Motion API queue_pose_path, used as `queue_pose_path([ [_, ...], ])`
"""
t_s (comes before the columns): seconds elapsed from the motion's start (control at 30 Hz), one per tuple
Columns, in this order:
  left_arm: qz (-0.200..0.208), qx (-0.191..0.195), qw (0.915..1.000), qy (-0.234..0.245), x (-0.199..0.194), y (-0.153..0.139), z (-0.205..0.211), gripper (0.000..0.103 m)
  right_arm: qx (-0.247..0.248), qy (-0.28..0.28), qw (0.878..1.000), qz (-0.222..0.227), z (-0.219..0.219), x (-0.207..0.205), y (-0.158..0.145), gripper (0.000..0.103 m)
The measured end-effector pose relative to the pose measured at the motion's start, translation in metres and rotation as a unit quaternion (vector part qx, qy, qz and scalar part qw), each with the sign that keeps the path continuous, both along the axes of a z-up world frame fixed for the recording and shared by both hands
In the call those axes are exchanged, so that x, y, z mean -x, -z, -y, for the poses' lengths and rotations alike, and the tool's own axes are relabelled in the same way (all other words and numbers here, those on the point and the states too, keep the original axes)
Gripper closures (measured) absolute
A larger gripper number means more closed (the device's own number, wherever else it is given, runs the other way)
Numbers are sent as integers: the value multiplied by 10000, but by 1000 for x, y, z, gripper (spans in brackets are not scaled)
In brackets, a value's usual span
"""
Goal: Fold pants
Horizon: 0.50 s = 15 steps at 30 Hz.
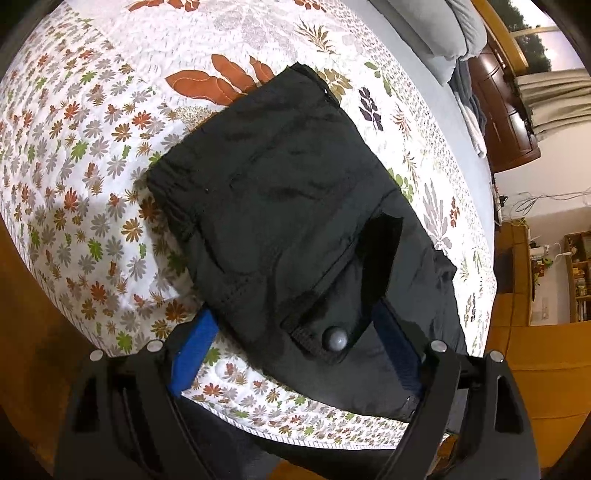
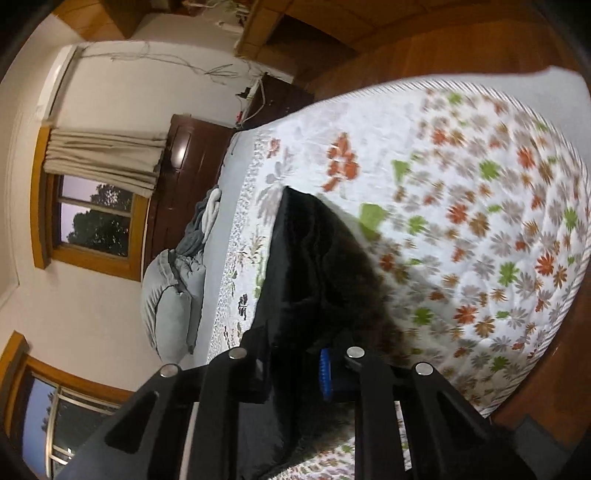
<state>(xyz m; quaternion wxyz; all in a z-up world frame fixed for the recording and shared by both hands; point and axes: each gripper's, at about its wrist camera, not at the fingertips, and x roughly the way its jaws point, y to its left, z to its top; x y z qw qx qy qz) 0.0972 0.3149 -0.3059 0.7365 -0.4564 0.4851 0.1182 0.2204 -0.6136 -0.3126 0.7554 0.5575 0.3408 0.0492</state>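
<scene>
The black pants [image 1: 288, 206] lie folded in a thick bundle on the floral quilt [image 1: 92, 155], a pocket flap with a grey snap [image 1: 335, 339] nearest me. My left gripper [image 1: 295, 350] is open, its blue pads [image 1: 194, 350] on either side of the bundle's near end. In the right wrist view my right gripper [image 2: 295, 369] is shut on a fold of the black pants [image 2: 314, 266], the cloth pinched between the blue pad [image 2: 325, 373] and the other finger. That view is motion-blurred.
The quilt [image 2: 480, 221] covers a bed with a stitched edge [image 1: 295, 439]. Grey pillows [image 2: 166, 302] and a grey blanket [image 1: 461, 33] lie at the head. A dark wooden cabinet [image 2: 184, 177], curtained window [image 2: 96, 221] and wooden floor [image 1: 546, 369] surround the bed.
</scene>
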Motion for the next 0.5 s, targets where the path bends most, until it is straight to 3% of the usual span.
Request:
queue_pose_path([
  [0.27, 115, 13, 9999, -55, 10, -1, -7, 18, 553, -194, 9982, 120, -17, -3, -55, 85],
  [0.5, 191, -774, 9968, 104, 15, -10, 0, 18, 1102, -419, 9925, 312, -41, 5, -104, 85],
])
